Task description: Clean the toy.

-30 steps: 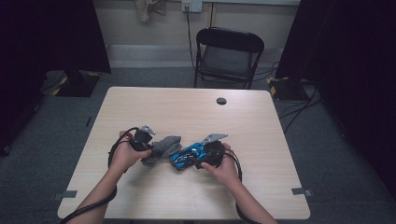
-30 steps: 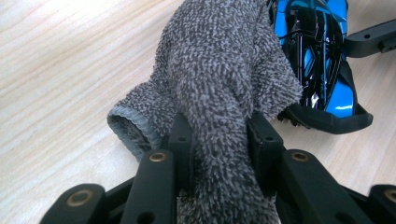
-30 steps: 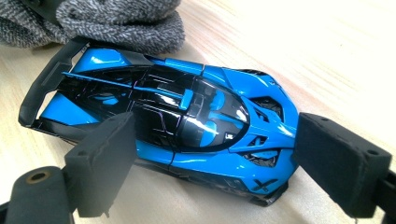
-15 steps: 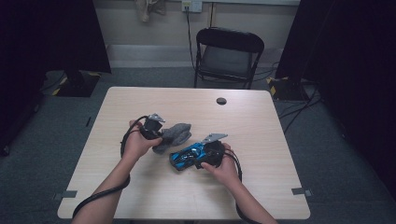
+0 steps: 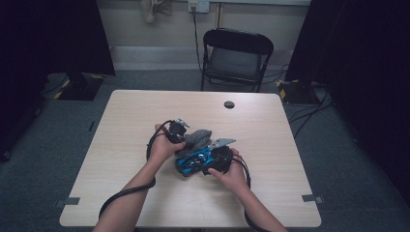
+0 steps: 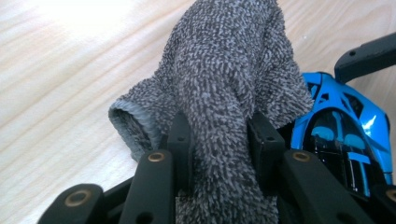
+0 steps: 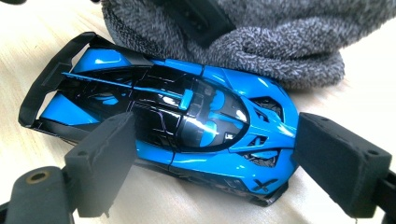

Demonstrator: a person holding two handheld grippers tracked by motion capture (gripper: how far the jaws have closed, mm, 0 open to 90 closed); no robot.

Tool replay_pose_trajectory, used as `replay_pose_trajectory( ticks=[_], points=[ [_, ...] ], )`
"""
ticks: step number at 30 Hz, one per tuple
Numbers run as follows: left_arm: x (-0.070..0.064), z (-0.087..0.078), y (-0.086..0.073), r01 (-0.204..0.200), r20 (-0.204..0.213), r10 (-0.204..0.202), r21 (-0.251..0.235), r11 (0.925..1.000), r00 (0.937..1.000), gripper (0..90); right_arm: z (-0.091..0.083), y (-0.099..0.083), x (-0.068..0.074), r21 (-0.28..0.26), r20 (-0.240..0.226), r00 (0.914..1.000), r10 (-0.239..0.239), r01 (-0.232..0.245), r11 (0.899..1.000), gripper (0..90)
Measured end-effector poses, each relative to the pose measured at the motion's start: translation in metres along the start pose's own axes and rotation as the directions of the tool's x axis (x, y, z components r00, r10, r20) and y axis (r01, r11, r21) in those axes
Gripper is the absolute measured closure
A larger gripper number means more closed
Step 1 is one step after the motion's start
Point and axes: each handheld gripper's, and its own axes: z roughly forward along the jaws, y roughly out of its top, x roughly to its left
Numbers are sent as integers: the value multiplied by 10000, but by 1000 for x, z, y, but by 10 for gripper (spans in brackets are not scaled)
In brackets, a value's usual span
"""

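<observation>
At table centre, left hand-held gripper is clamping the cloth against the car; right hand-held gripper is bracing it, contact unclear (wipe lightly; spoiler looks fragile).

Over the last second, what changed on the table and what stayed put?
The left gripper, clamped on the grey cloth, moved up the table and came to rest against the blue toy car. The right gripper stayed around the car, jaws spread at its ends. The black disc did not move.
</observation>
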Motion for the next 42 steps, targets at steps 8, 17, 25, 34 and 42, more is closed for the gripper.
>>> replay_pose_trajectory(
  ticks=[8, 17, 25, 34, 42],
  points=[
    [-2, -5, -3, -208, 237, 204, 200, 9996, 9995, 680, 0, 0, 0, -4, -10, 10000, 12, -12, 10000, 128],
    [-4, -12, -6, -409, 395, 397, 305, 9987, 9984, 680, 0, 0, 0, -7, -3, 10000, 15, -15, 10000, 128],
    [-2, -19, -13, -456, 510, 438, 357, 9983, 9977, 681, 0, 0, 0, -32, -6, 10000, 18, -18, 10000, 128],
    [1, -32, -22, -513, 508, 486, 519, 9973, 9975, 681, 0, -1, 0, -68, 5, 10000, 43, -43, 10000, 128],
    [5, -40, -34, -312, 569, 286, 441, 9985, 9980, 682, 0, -1, 1, -74, 10, 10000, 38, -37, 10000, 128]
  ],
)
